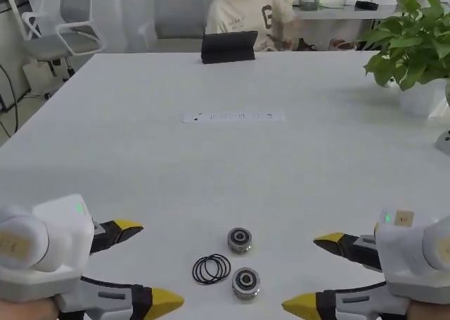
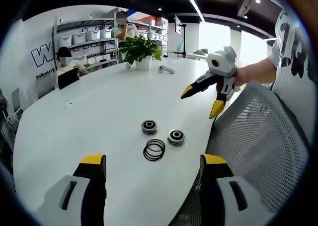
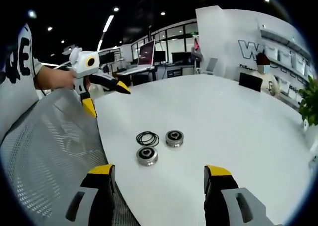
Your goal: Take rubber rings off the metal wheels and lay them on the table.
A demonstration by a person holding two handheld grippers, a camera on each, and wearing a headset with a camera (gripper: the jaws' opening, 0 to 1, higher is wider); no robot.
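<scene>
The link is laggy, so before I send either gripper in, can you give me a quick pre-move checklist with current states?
1. Jaws of left gripper open and holding nothing: ok.
2. Jaws of right gripper open and holding nothing: ok.
3. The far wheel and near wheel lie flat on the table, apart from each other: ok.
4. Loose rubber rings lie flat on the table beside the wheels, touching neither: ok.
5. No ring left on either wheel: cannot tell, too small to see.
6. Bare table between each gripper and the wheels: ok.
</scene>
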